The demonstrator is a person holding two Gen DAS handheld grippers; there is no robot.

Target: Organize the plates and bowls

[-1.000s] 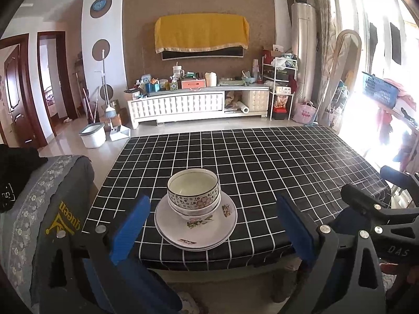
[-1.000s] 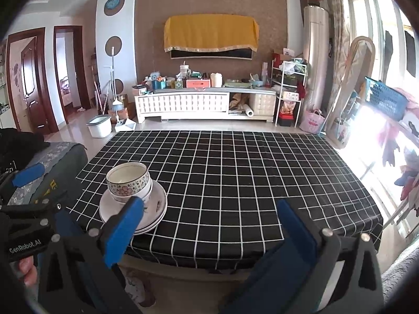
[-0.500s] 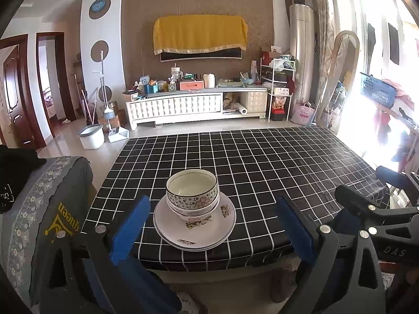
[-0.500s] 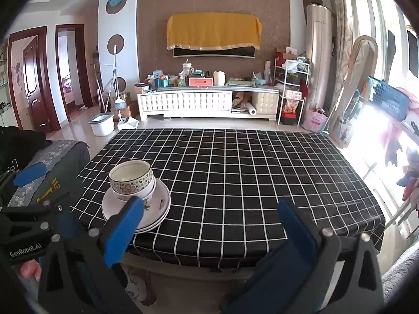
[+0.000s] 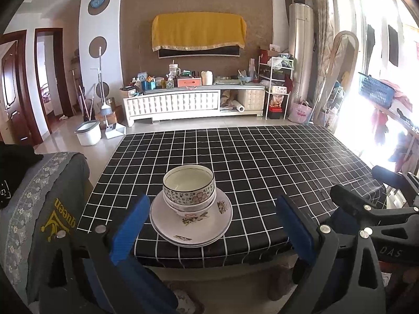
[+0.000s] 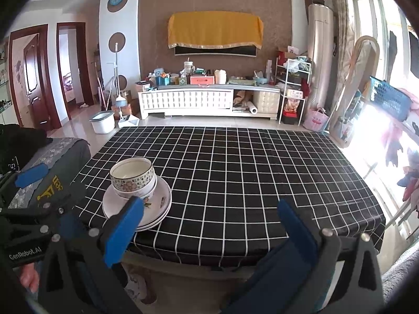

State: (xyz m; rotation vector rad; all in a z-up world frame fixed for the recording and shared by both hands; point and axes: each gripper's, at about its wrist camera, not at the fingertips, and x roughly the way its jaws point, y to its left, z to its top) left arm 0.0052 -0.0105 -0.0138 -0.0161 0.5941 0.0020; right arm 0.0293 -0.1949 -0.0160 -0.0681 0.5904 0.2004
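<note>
Both your wrist cameras sit low off the near table [image 5: 262,162] edge, facing across it toward the far wall; your left one looks straight at the stacked dishes [image 5: 190,204], your right one sits further right, and both share them [image 6: 136,191]

Little shifts over the second. In the right wrist view the stack of bowls [image 6: 133,176] and plates [image 6: 159,201] drifts toward the right claw [image 6: 209,225]: from off to the side of its left finger, the stack now sits higher and further in, and that finger's tip overlaps the plates' near rim. In the left wrist view the stack keeps its place between the fingers of the left claw [image 5: 210,225], while the room beyond slides slightly leftward.
</note>
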